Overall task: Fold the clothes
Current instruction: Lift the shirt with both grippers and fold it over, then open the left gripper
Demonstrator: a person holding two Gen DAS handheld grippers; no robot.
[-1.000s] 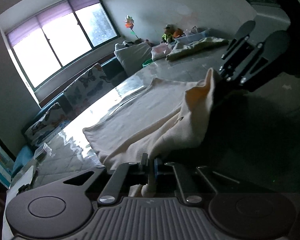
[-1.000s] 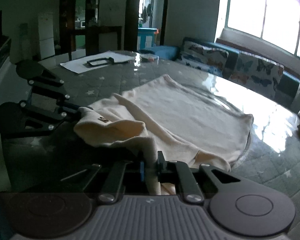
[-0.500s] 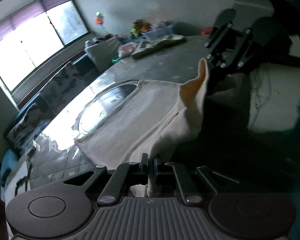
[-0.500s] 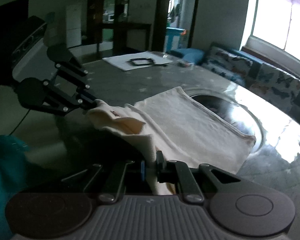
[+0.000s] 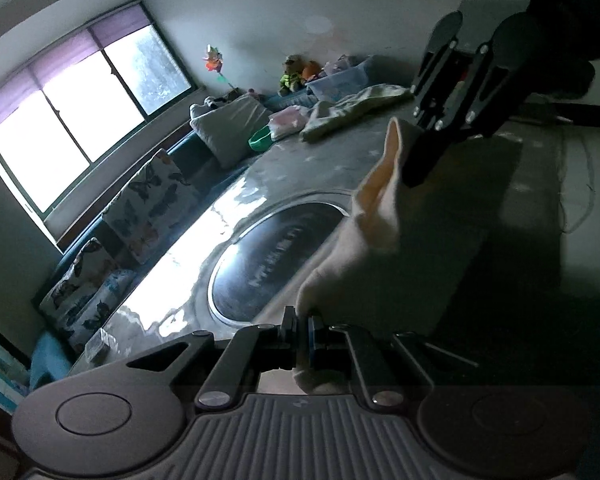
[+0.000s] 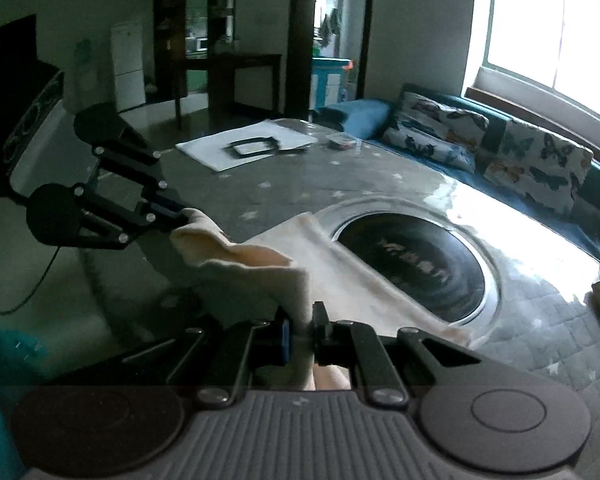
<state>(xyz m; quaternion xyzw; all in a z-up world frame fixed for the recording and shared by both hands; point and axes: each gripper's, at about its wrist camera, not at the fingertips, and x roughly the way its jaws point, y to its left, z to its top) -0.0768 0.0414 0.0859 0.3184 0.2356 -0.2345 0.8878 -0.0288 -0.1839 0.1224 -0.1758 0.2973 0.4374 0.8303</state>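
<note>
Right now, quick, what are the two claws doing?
Left gripper: closed, pinching the cream-coloured soft cloth garment.
Right gripper: closed on the same garment, at another spot.

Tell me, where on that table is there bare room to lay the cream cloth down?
Bare tabletop lies between the white paper and the cream cloth. The dark round inset is mostly uncovered too. The far end by the heaped clothes is crowded.
</note>
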